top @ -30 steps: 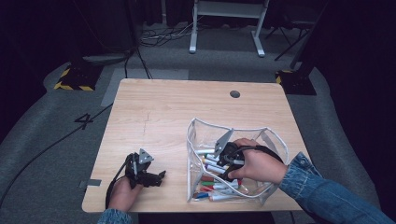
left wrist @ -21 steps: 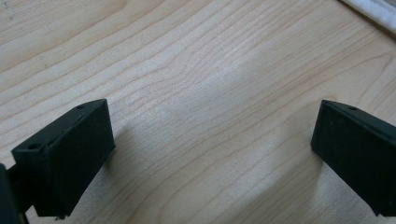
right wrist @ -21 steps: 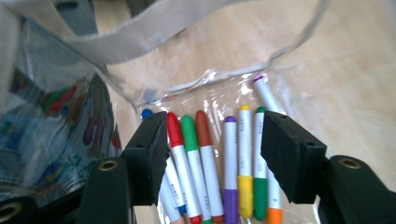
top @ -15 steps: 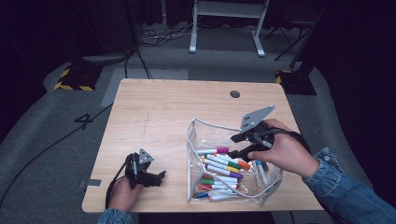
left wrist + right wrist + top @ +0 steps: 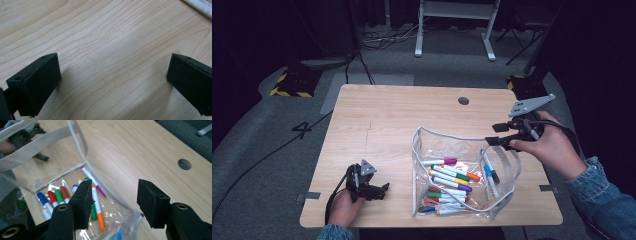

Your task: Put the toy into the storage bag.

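Hovering: right gripper [image 5: 497, 135] hung above the clear pouch [image 5: 462, 175], jaws wide, having just closed slightly, holding nothing.
Pouch: below and between those jaws on the bench [image 5: 387, 120], its rim [image 5: 82, 152] crossing between them.
Markers [image 5: 449, 175]: loose inside the pouch.
Left gripper [image 5: 379, 190]: jaws wide, empty, flat on the bench.
Risk: judged, a jaw snagging the floppy rim could tip the pouch and spill markers.
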